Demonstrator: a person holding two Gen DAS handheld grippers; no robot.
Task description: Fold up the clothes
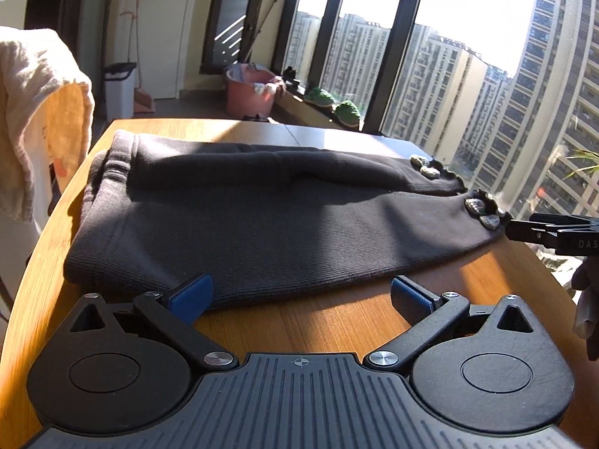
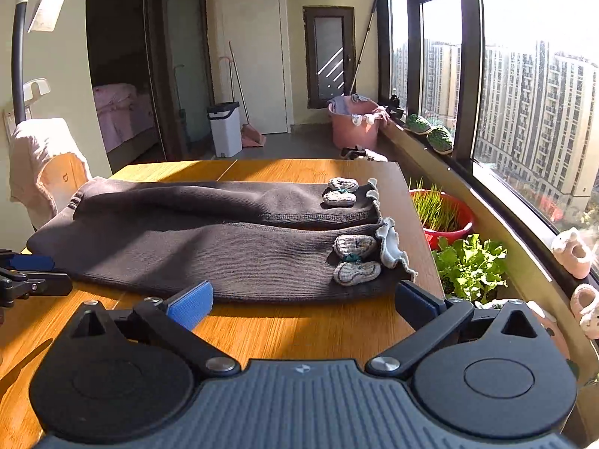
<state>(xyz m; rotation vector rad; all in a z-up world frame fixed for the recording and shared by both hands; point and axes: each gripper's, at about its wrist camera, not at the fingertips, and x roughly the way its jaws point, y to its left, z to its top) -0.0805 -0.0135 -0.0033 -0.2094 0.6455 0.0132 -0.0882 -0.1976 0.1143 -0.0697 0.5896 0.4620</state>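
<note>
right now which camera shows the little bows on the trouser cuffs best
The right wrist view: both grey knitted bows lie close and unshadowed by the frilled cuffs of the dark trousers. The left wrist view shows the bows small, far off at the right edge, partly in shadow.

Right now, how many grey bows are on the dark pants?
2. One bow sits near the far leg's cuff, the other bow near the cuff of the near leg. Any underneath would be hidden.
</note>
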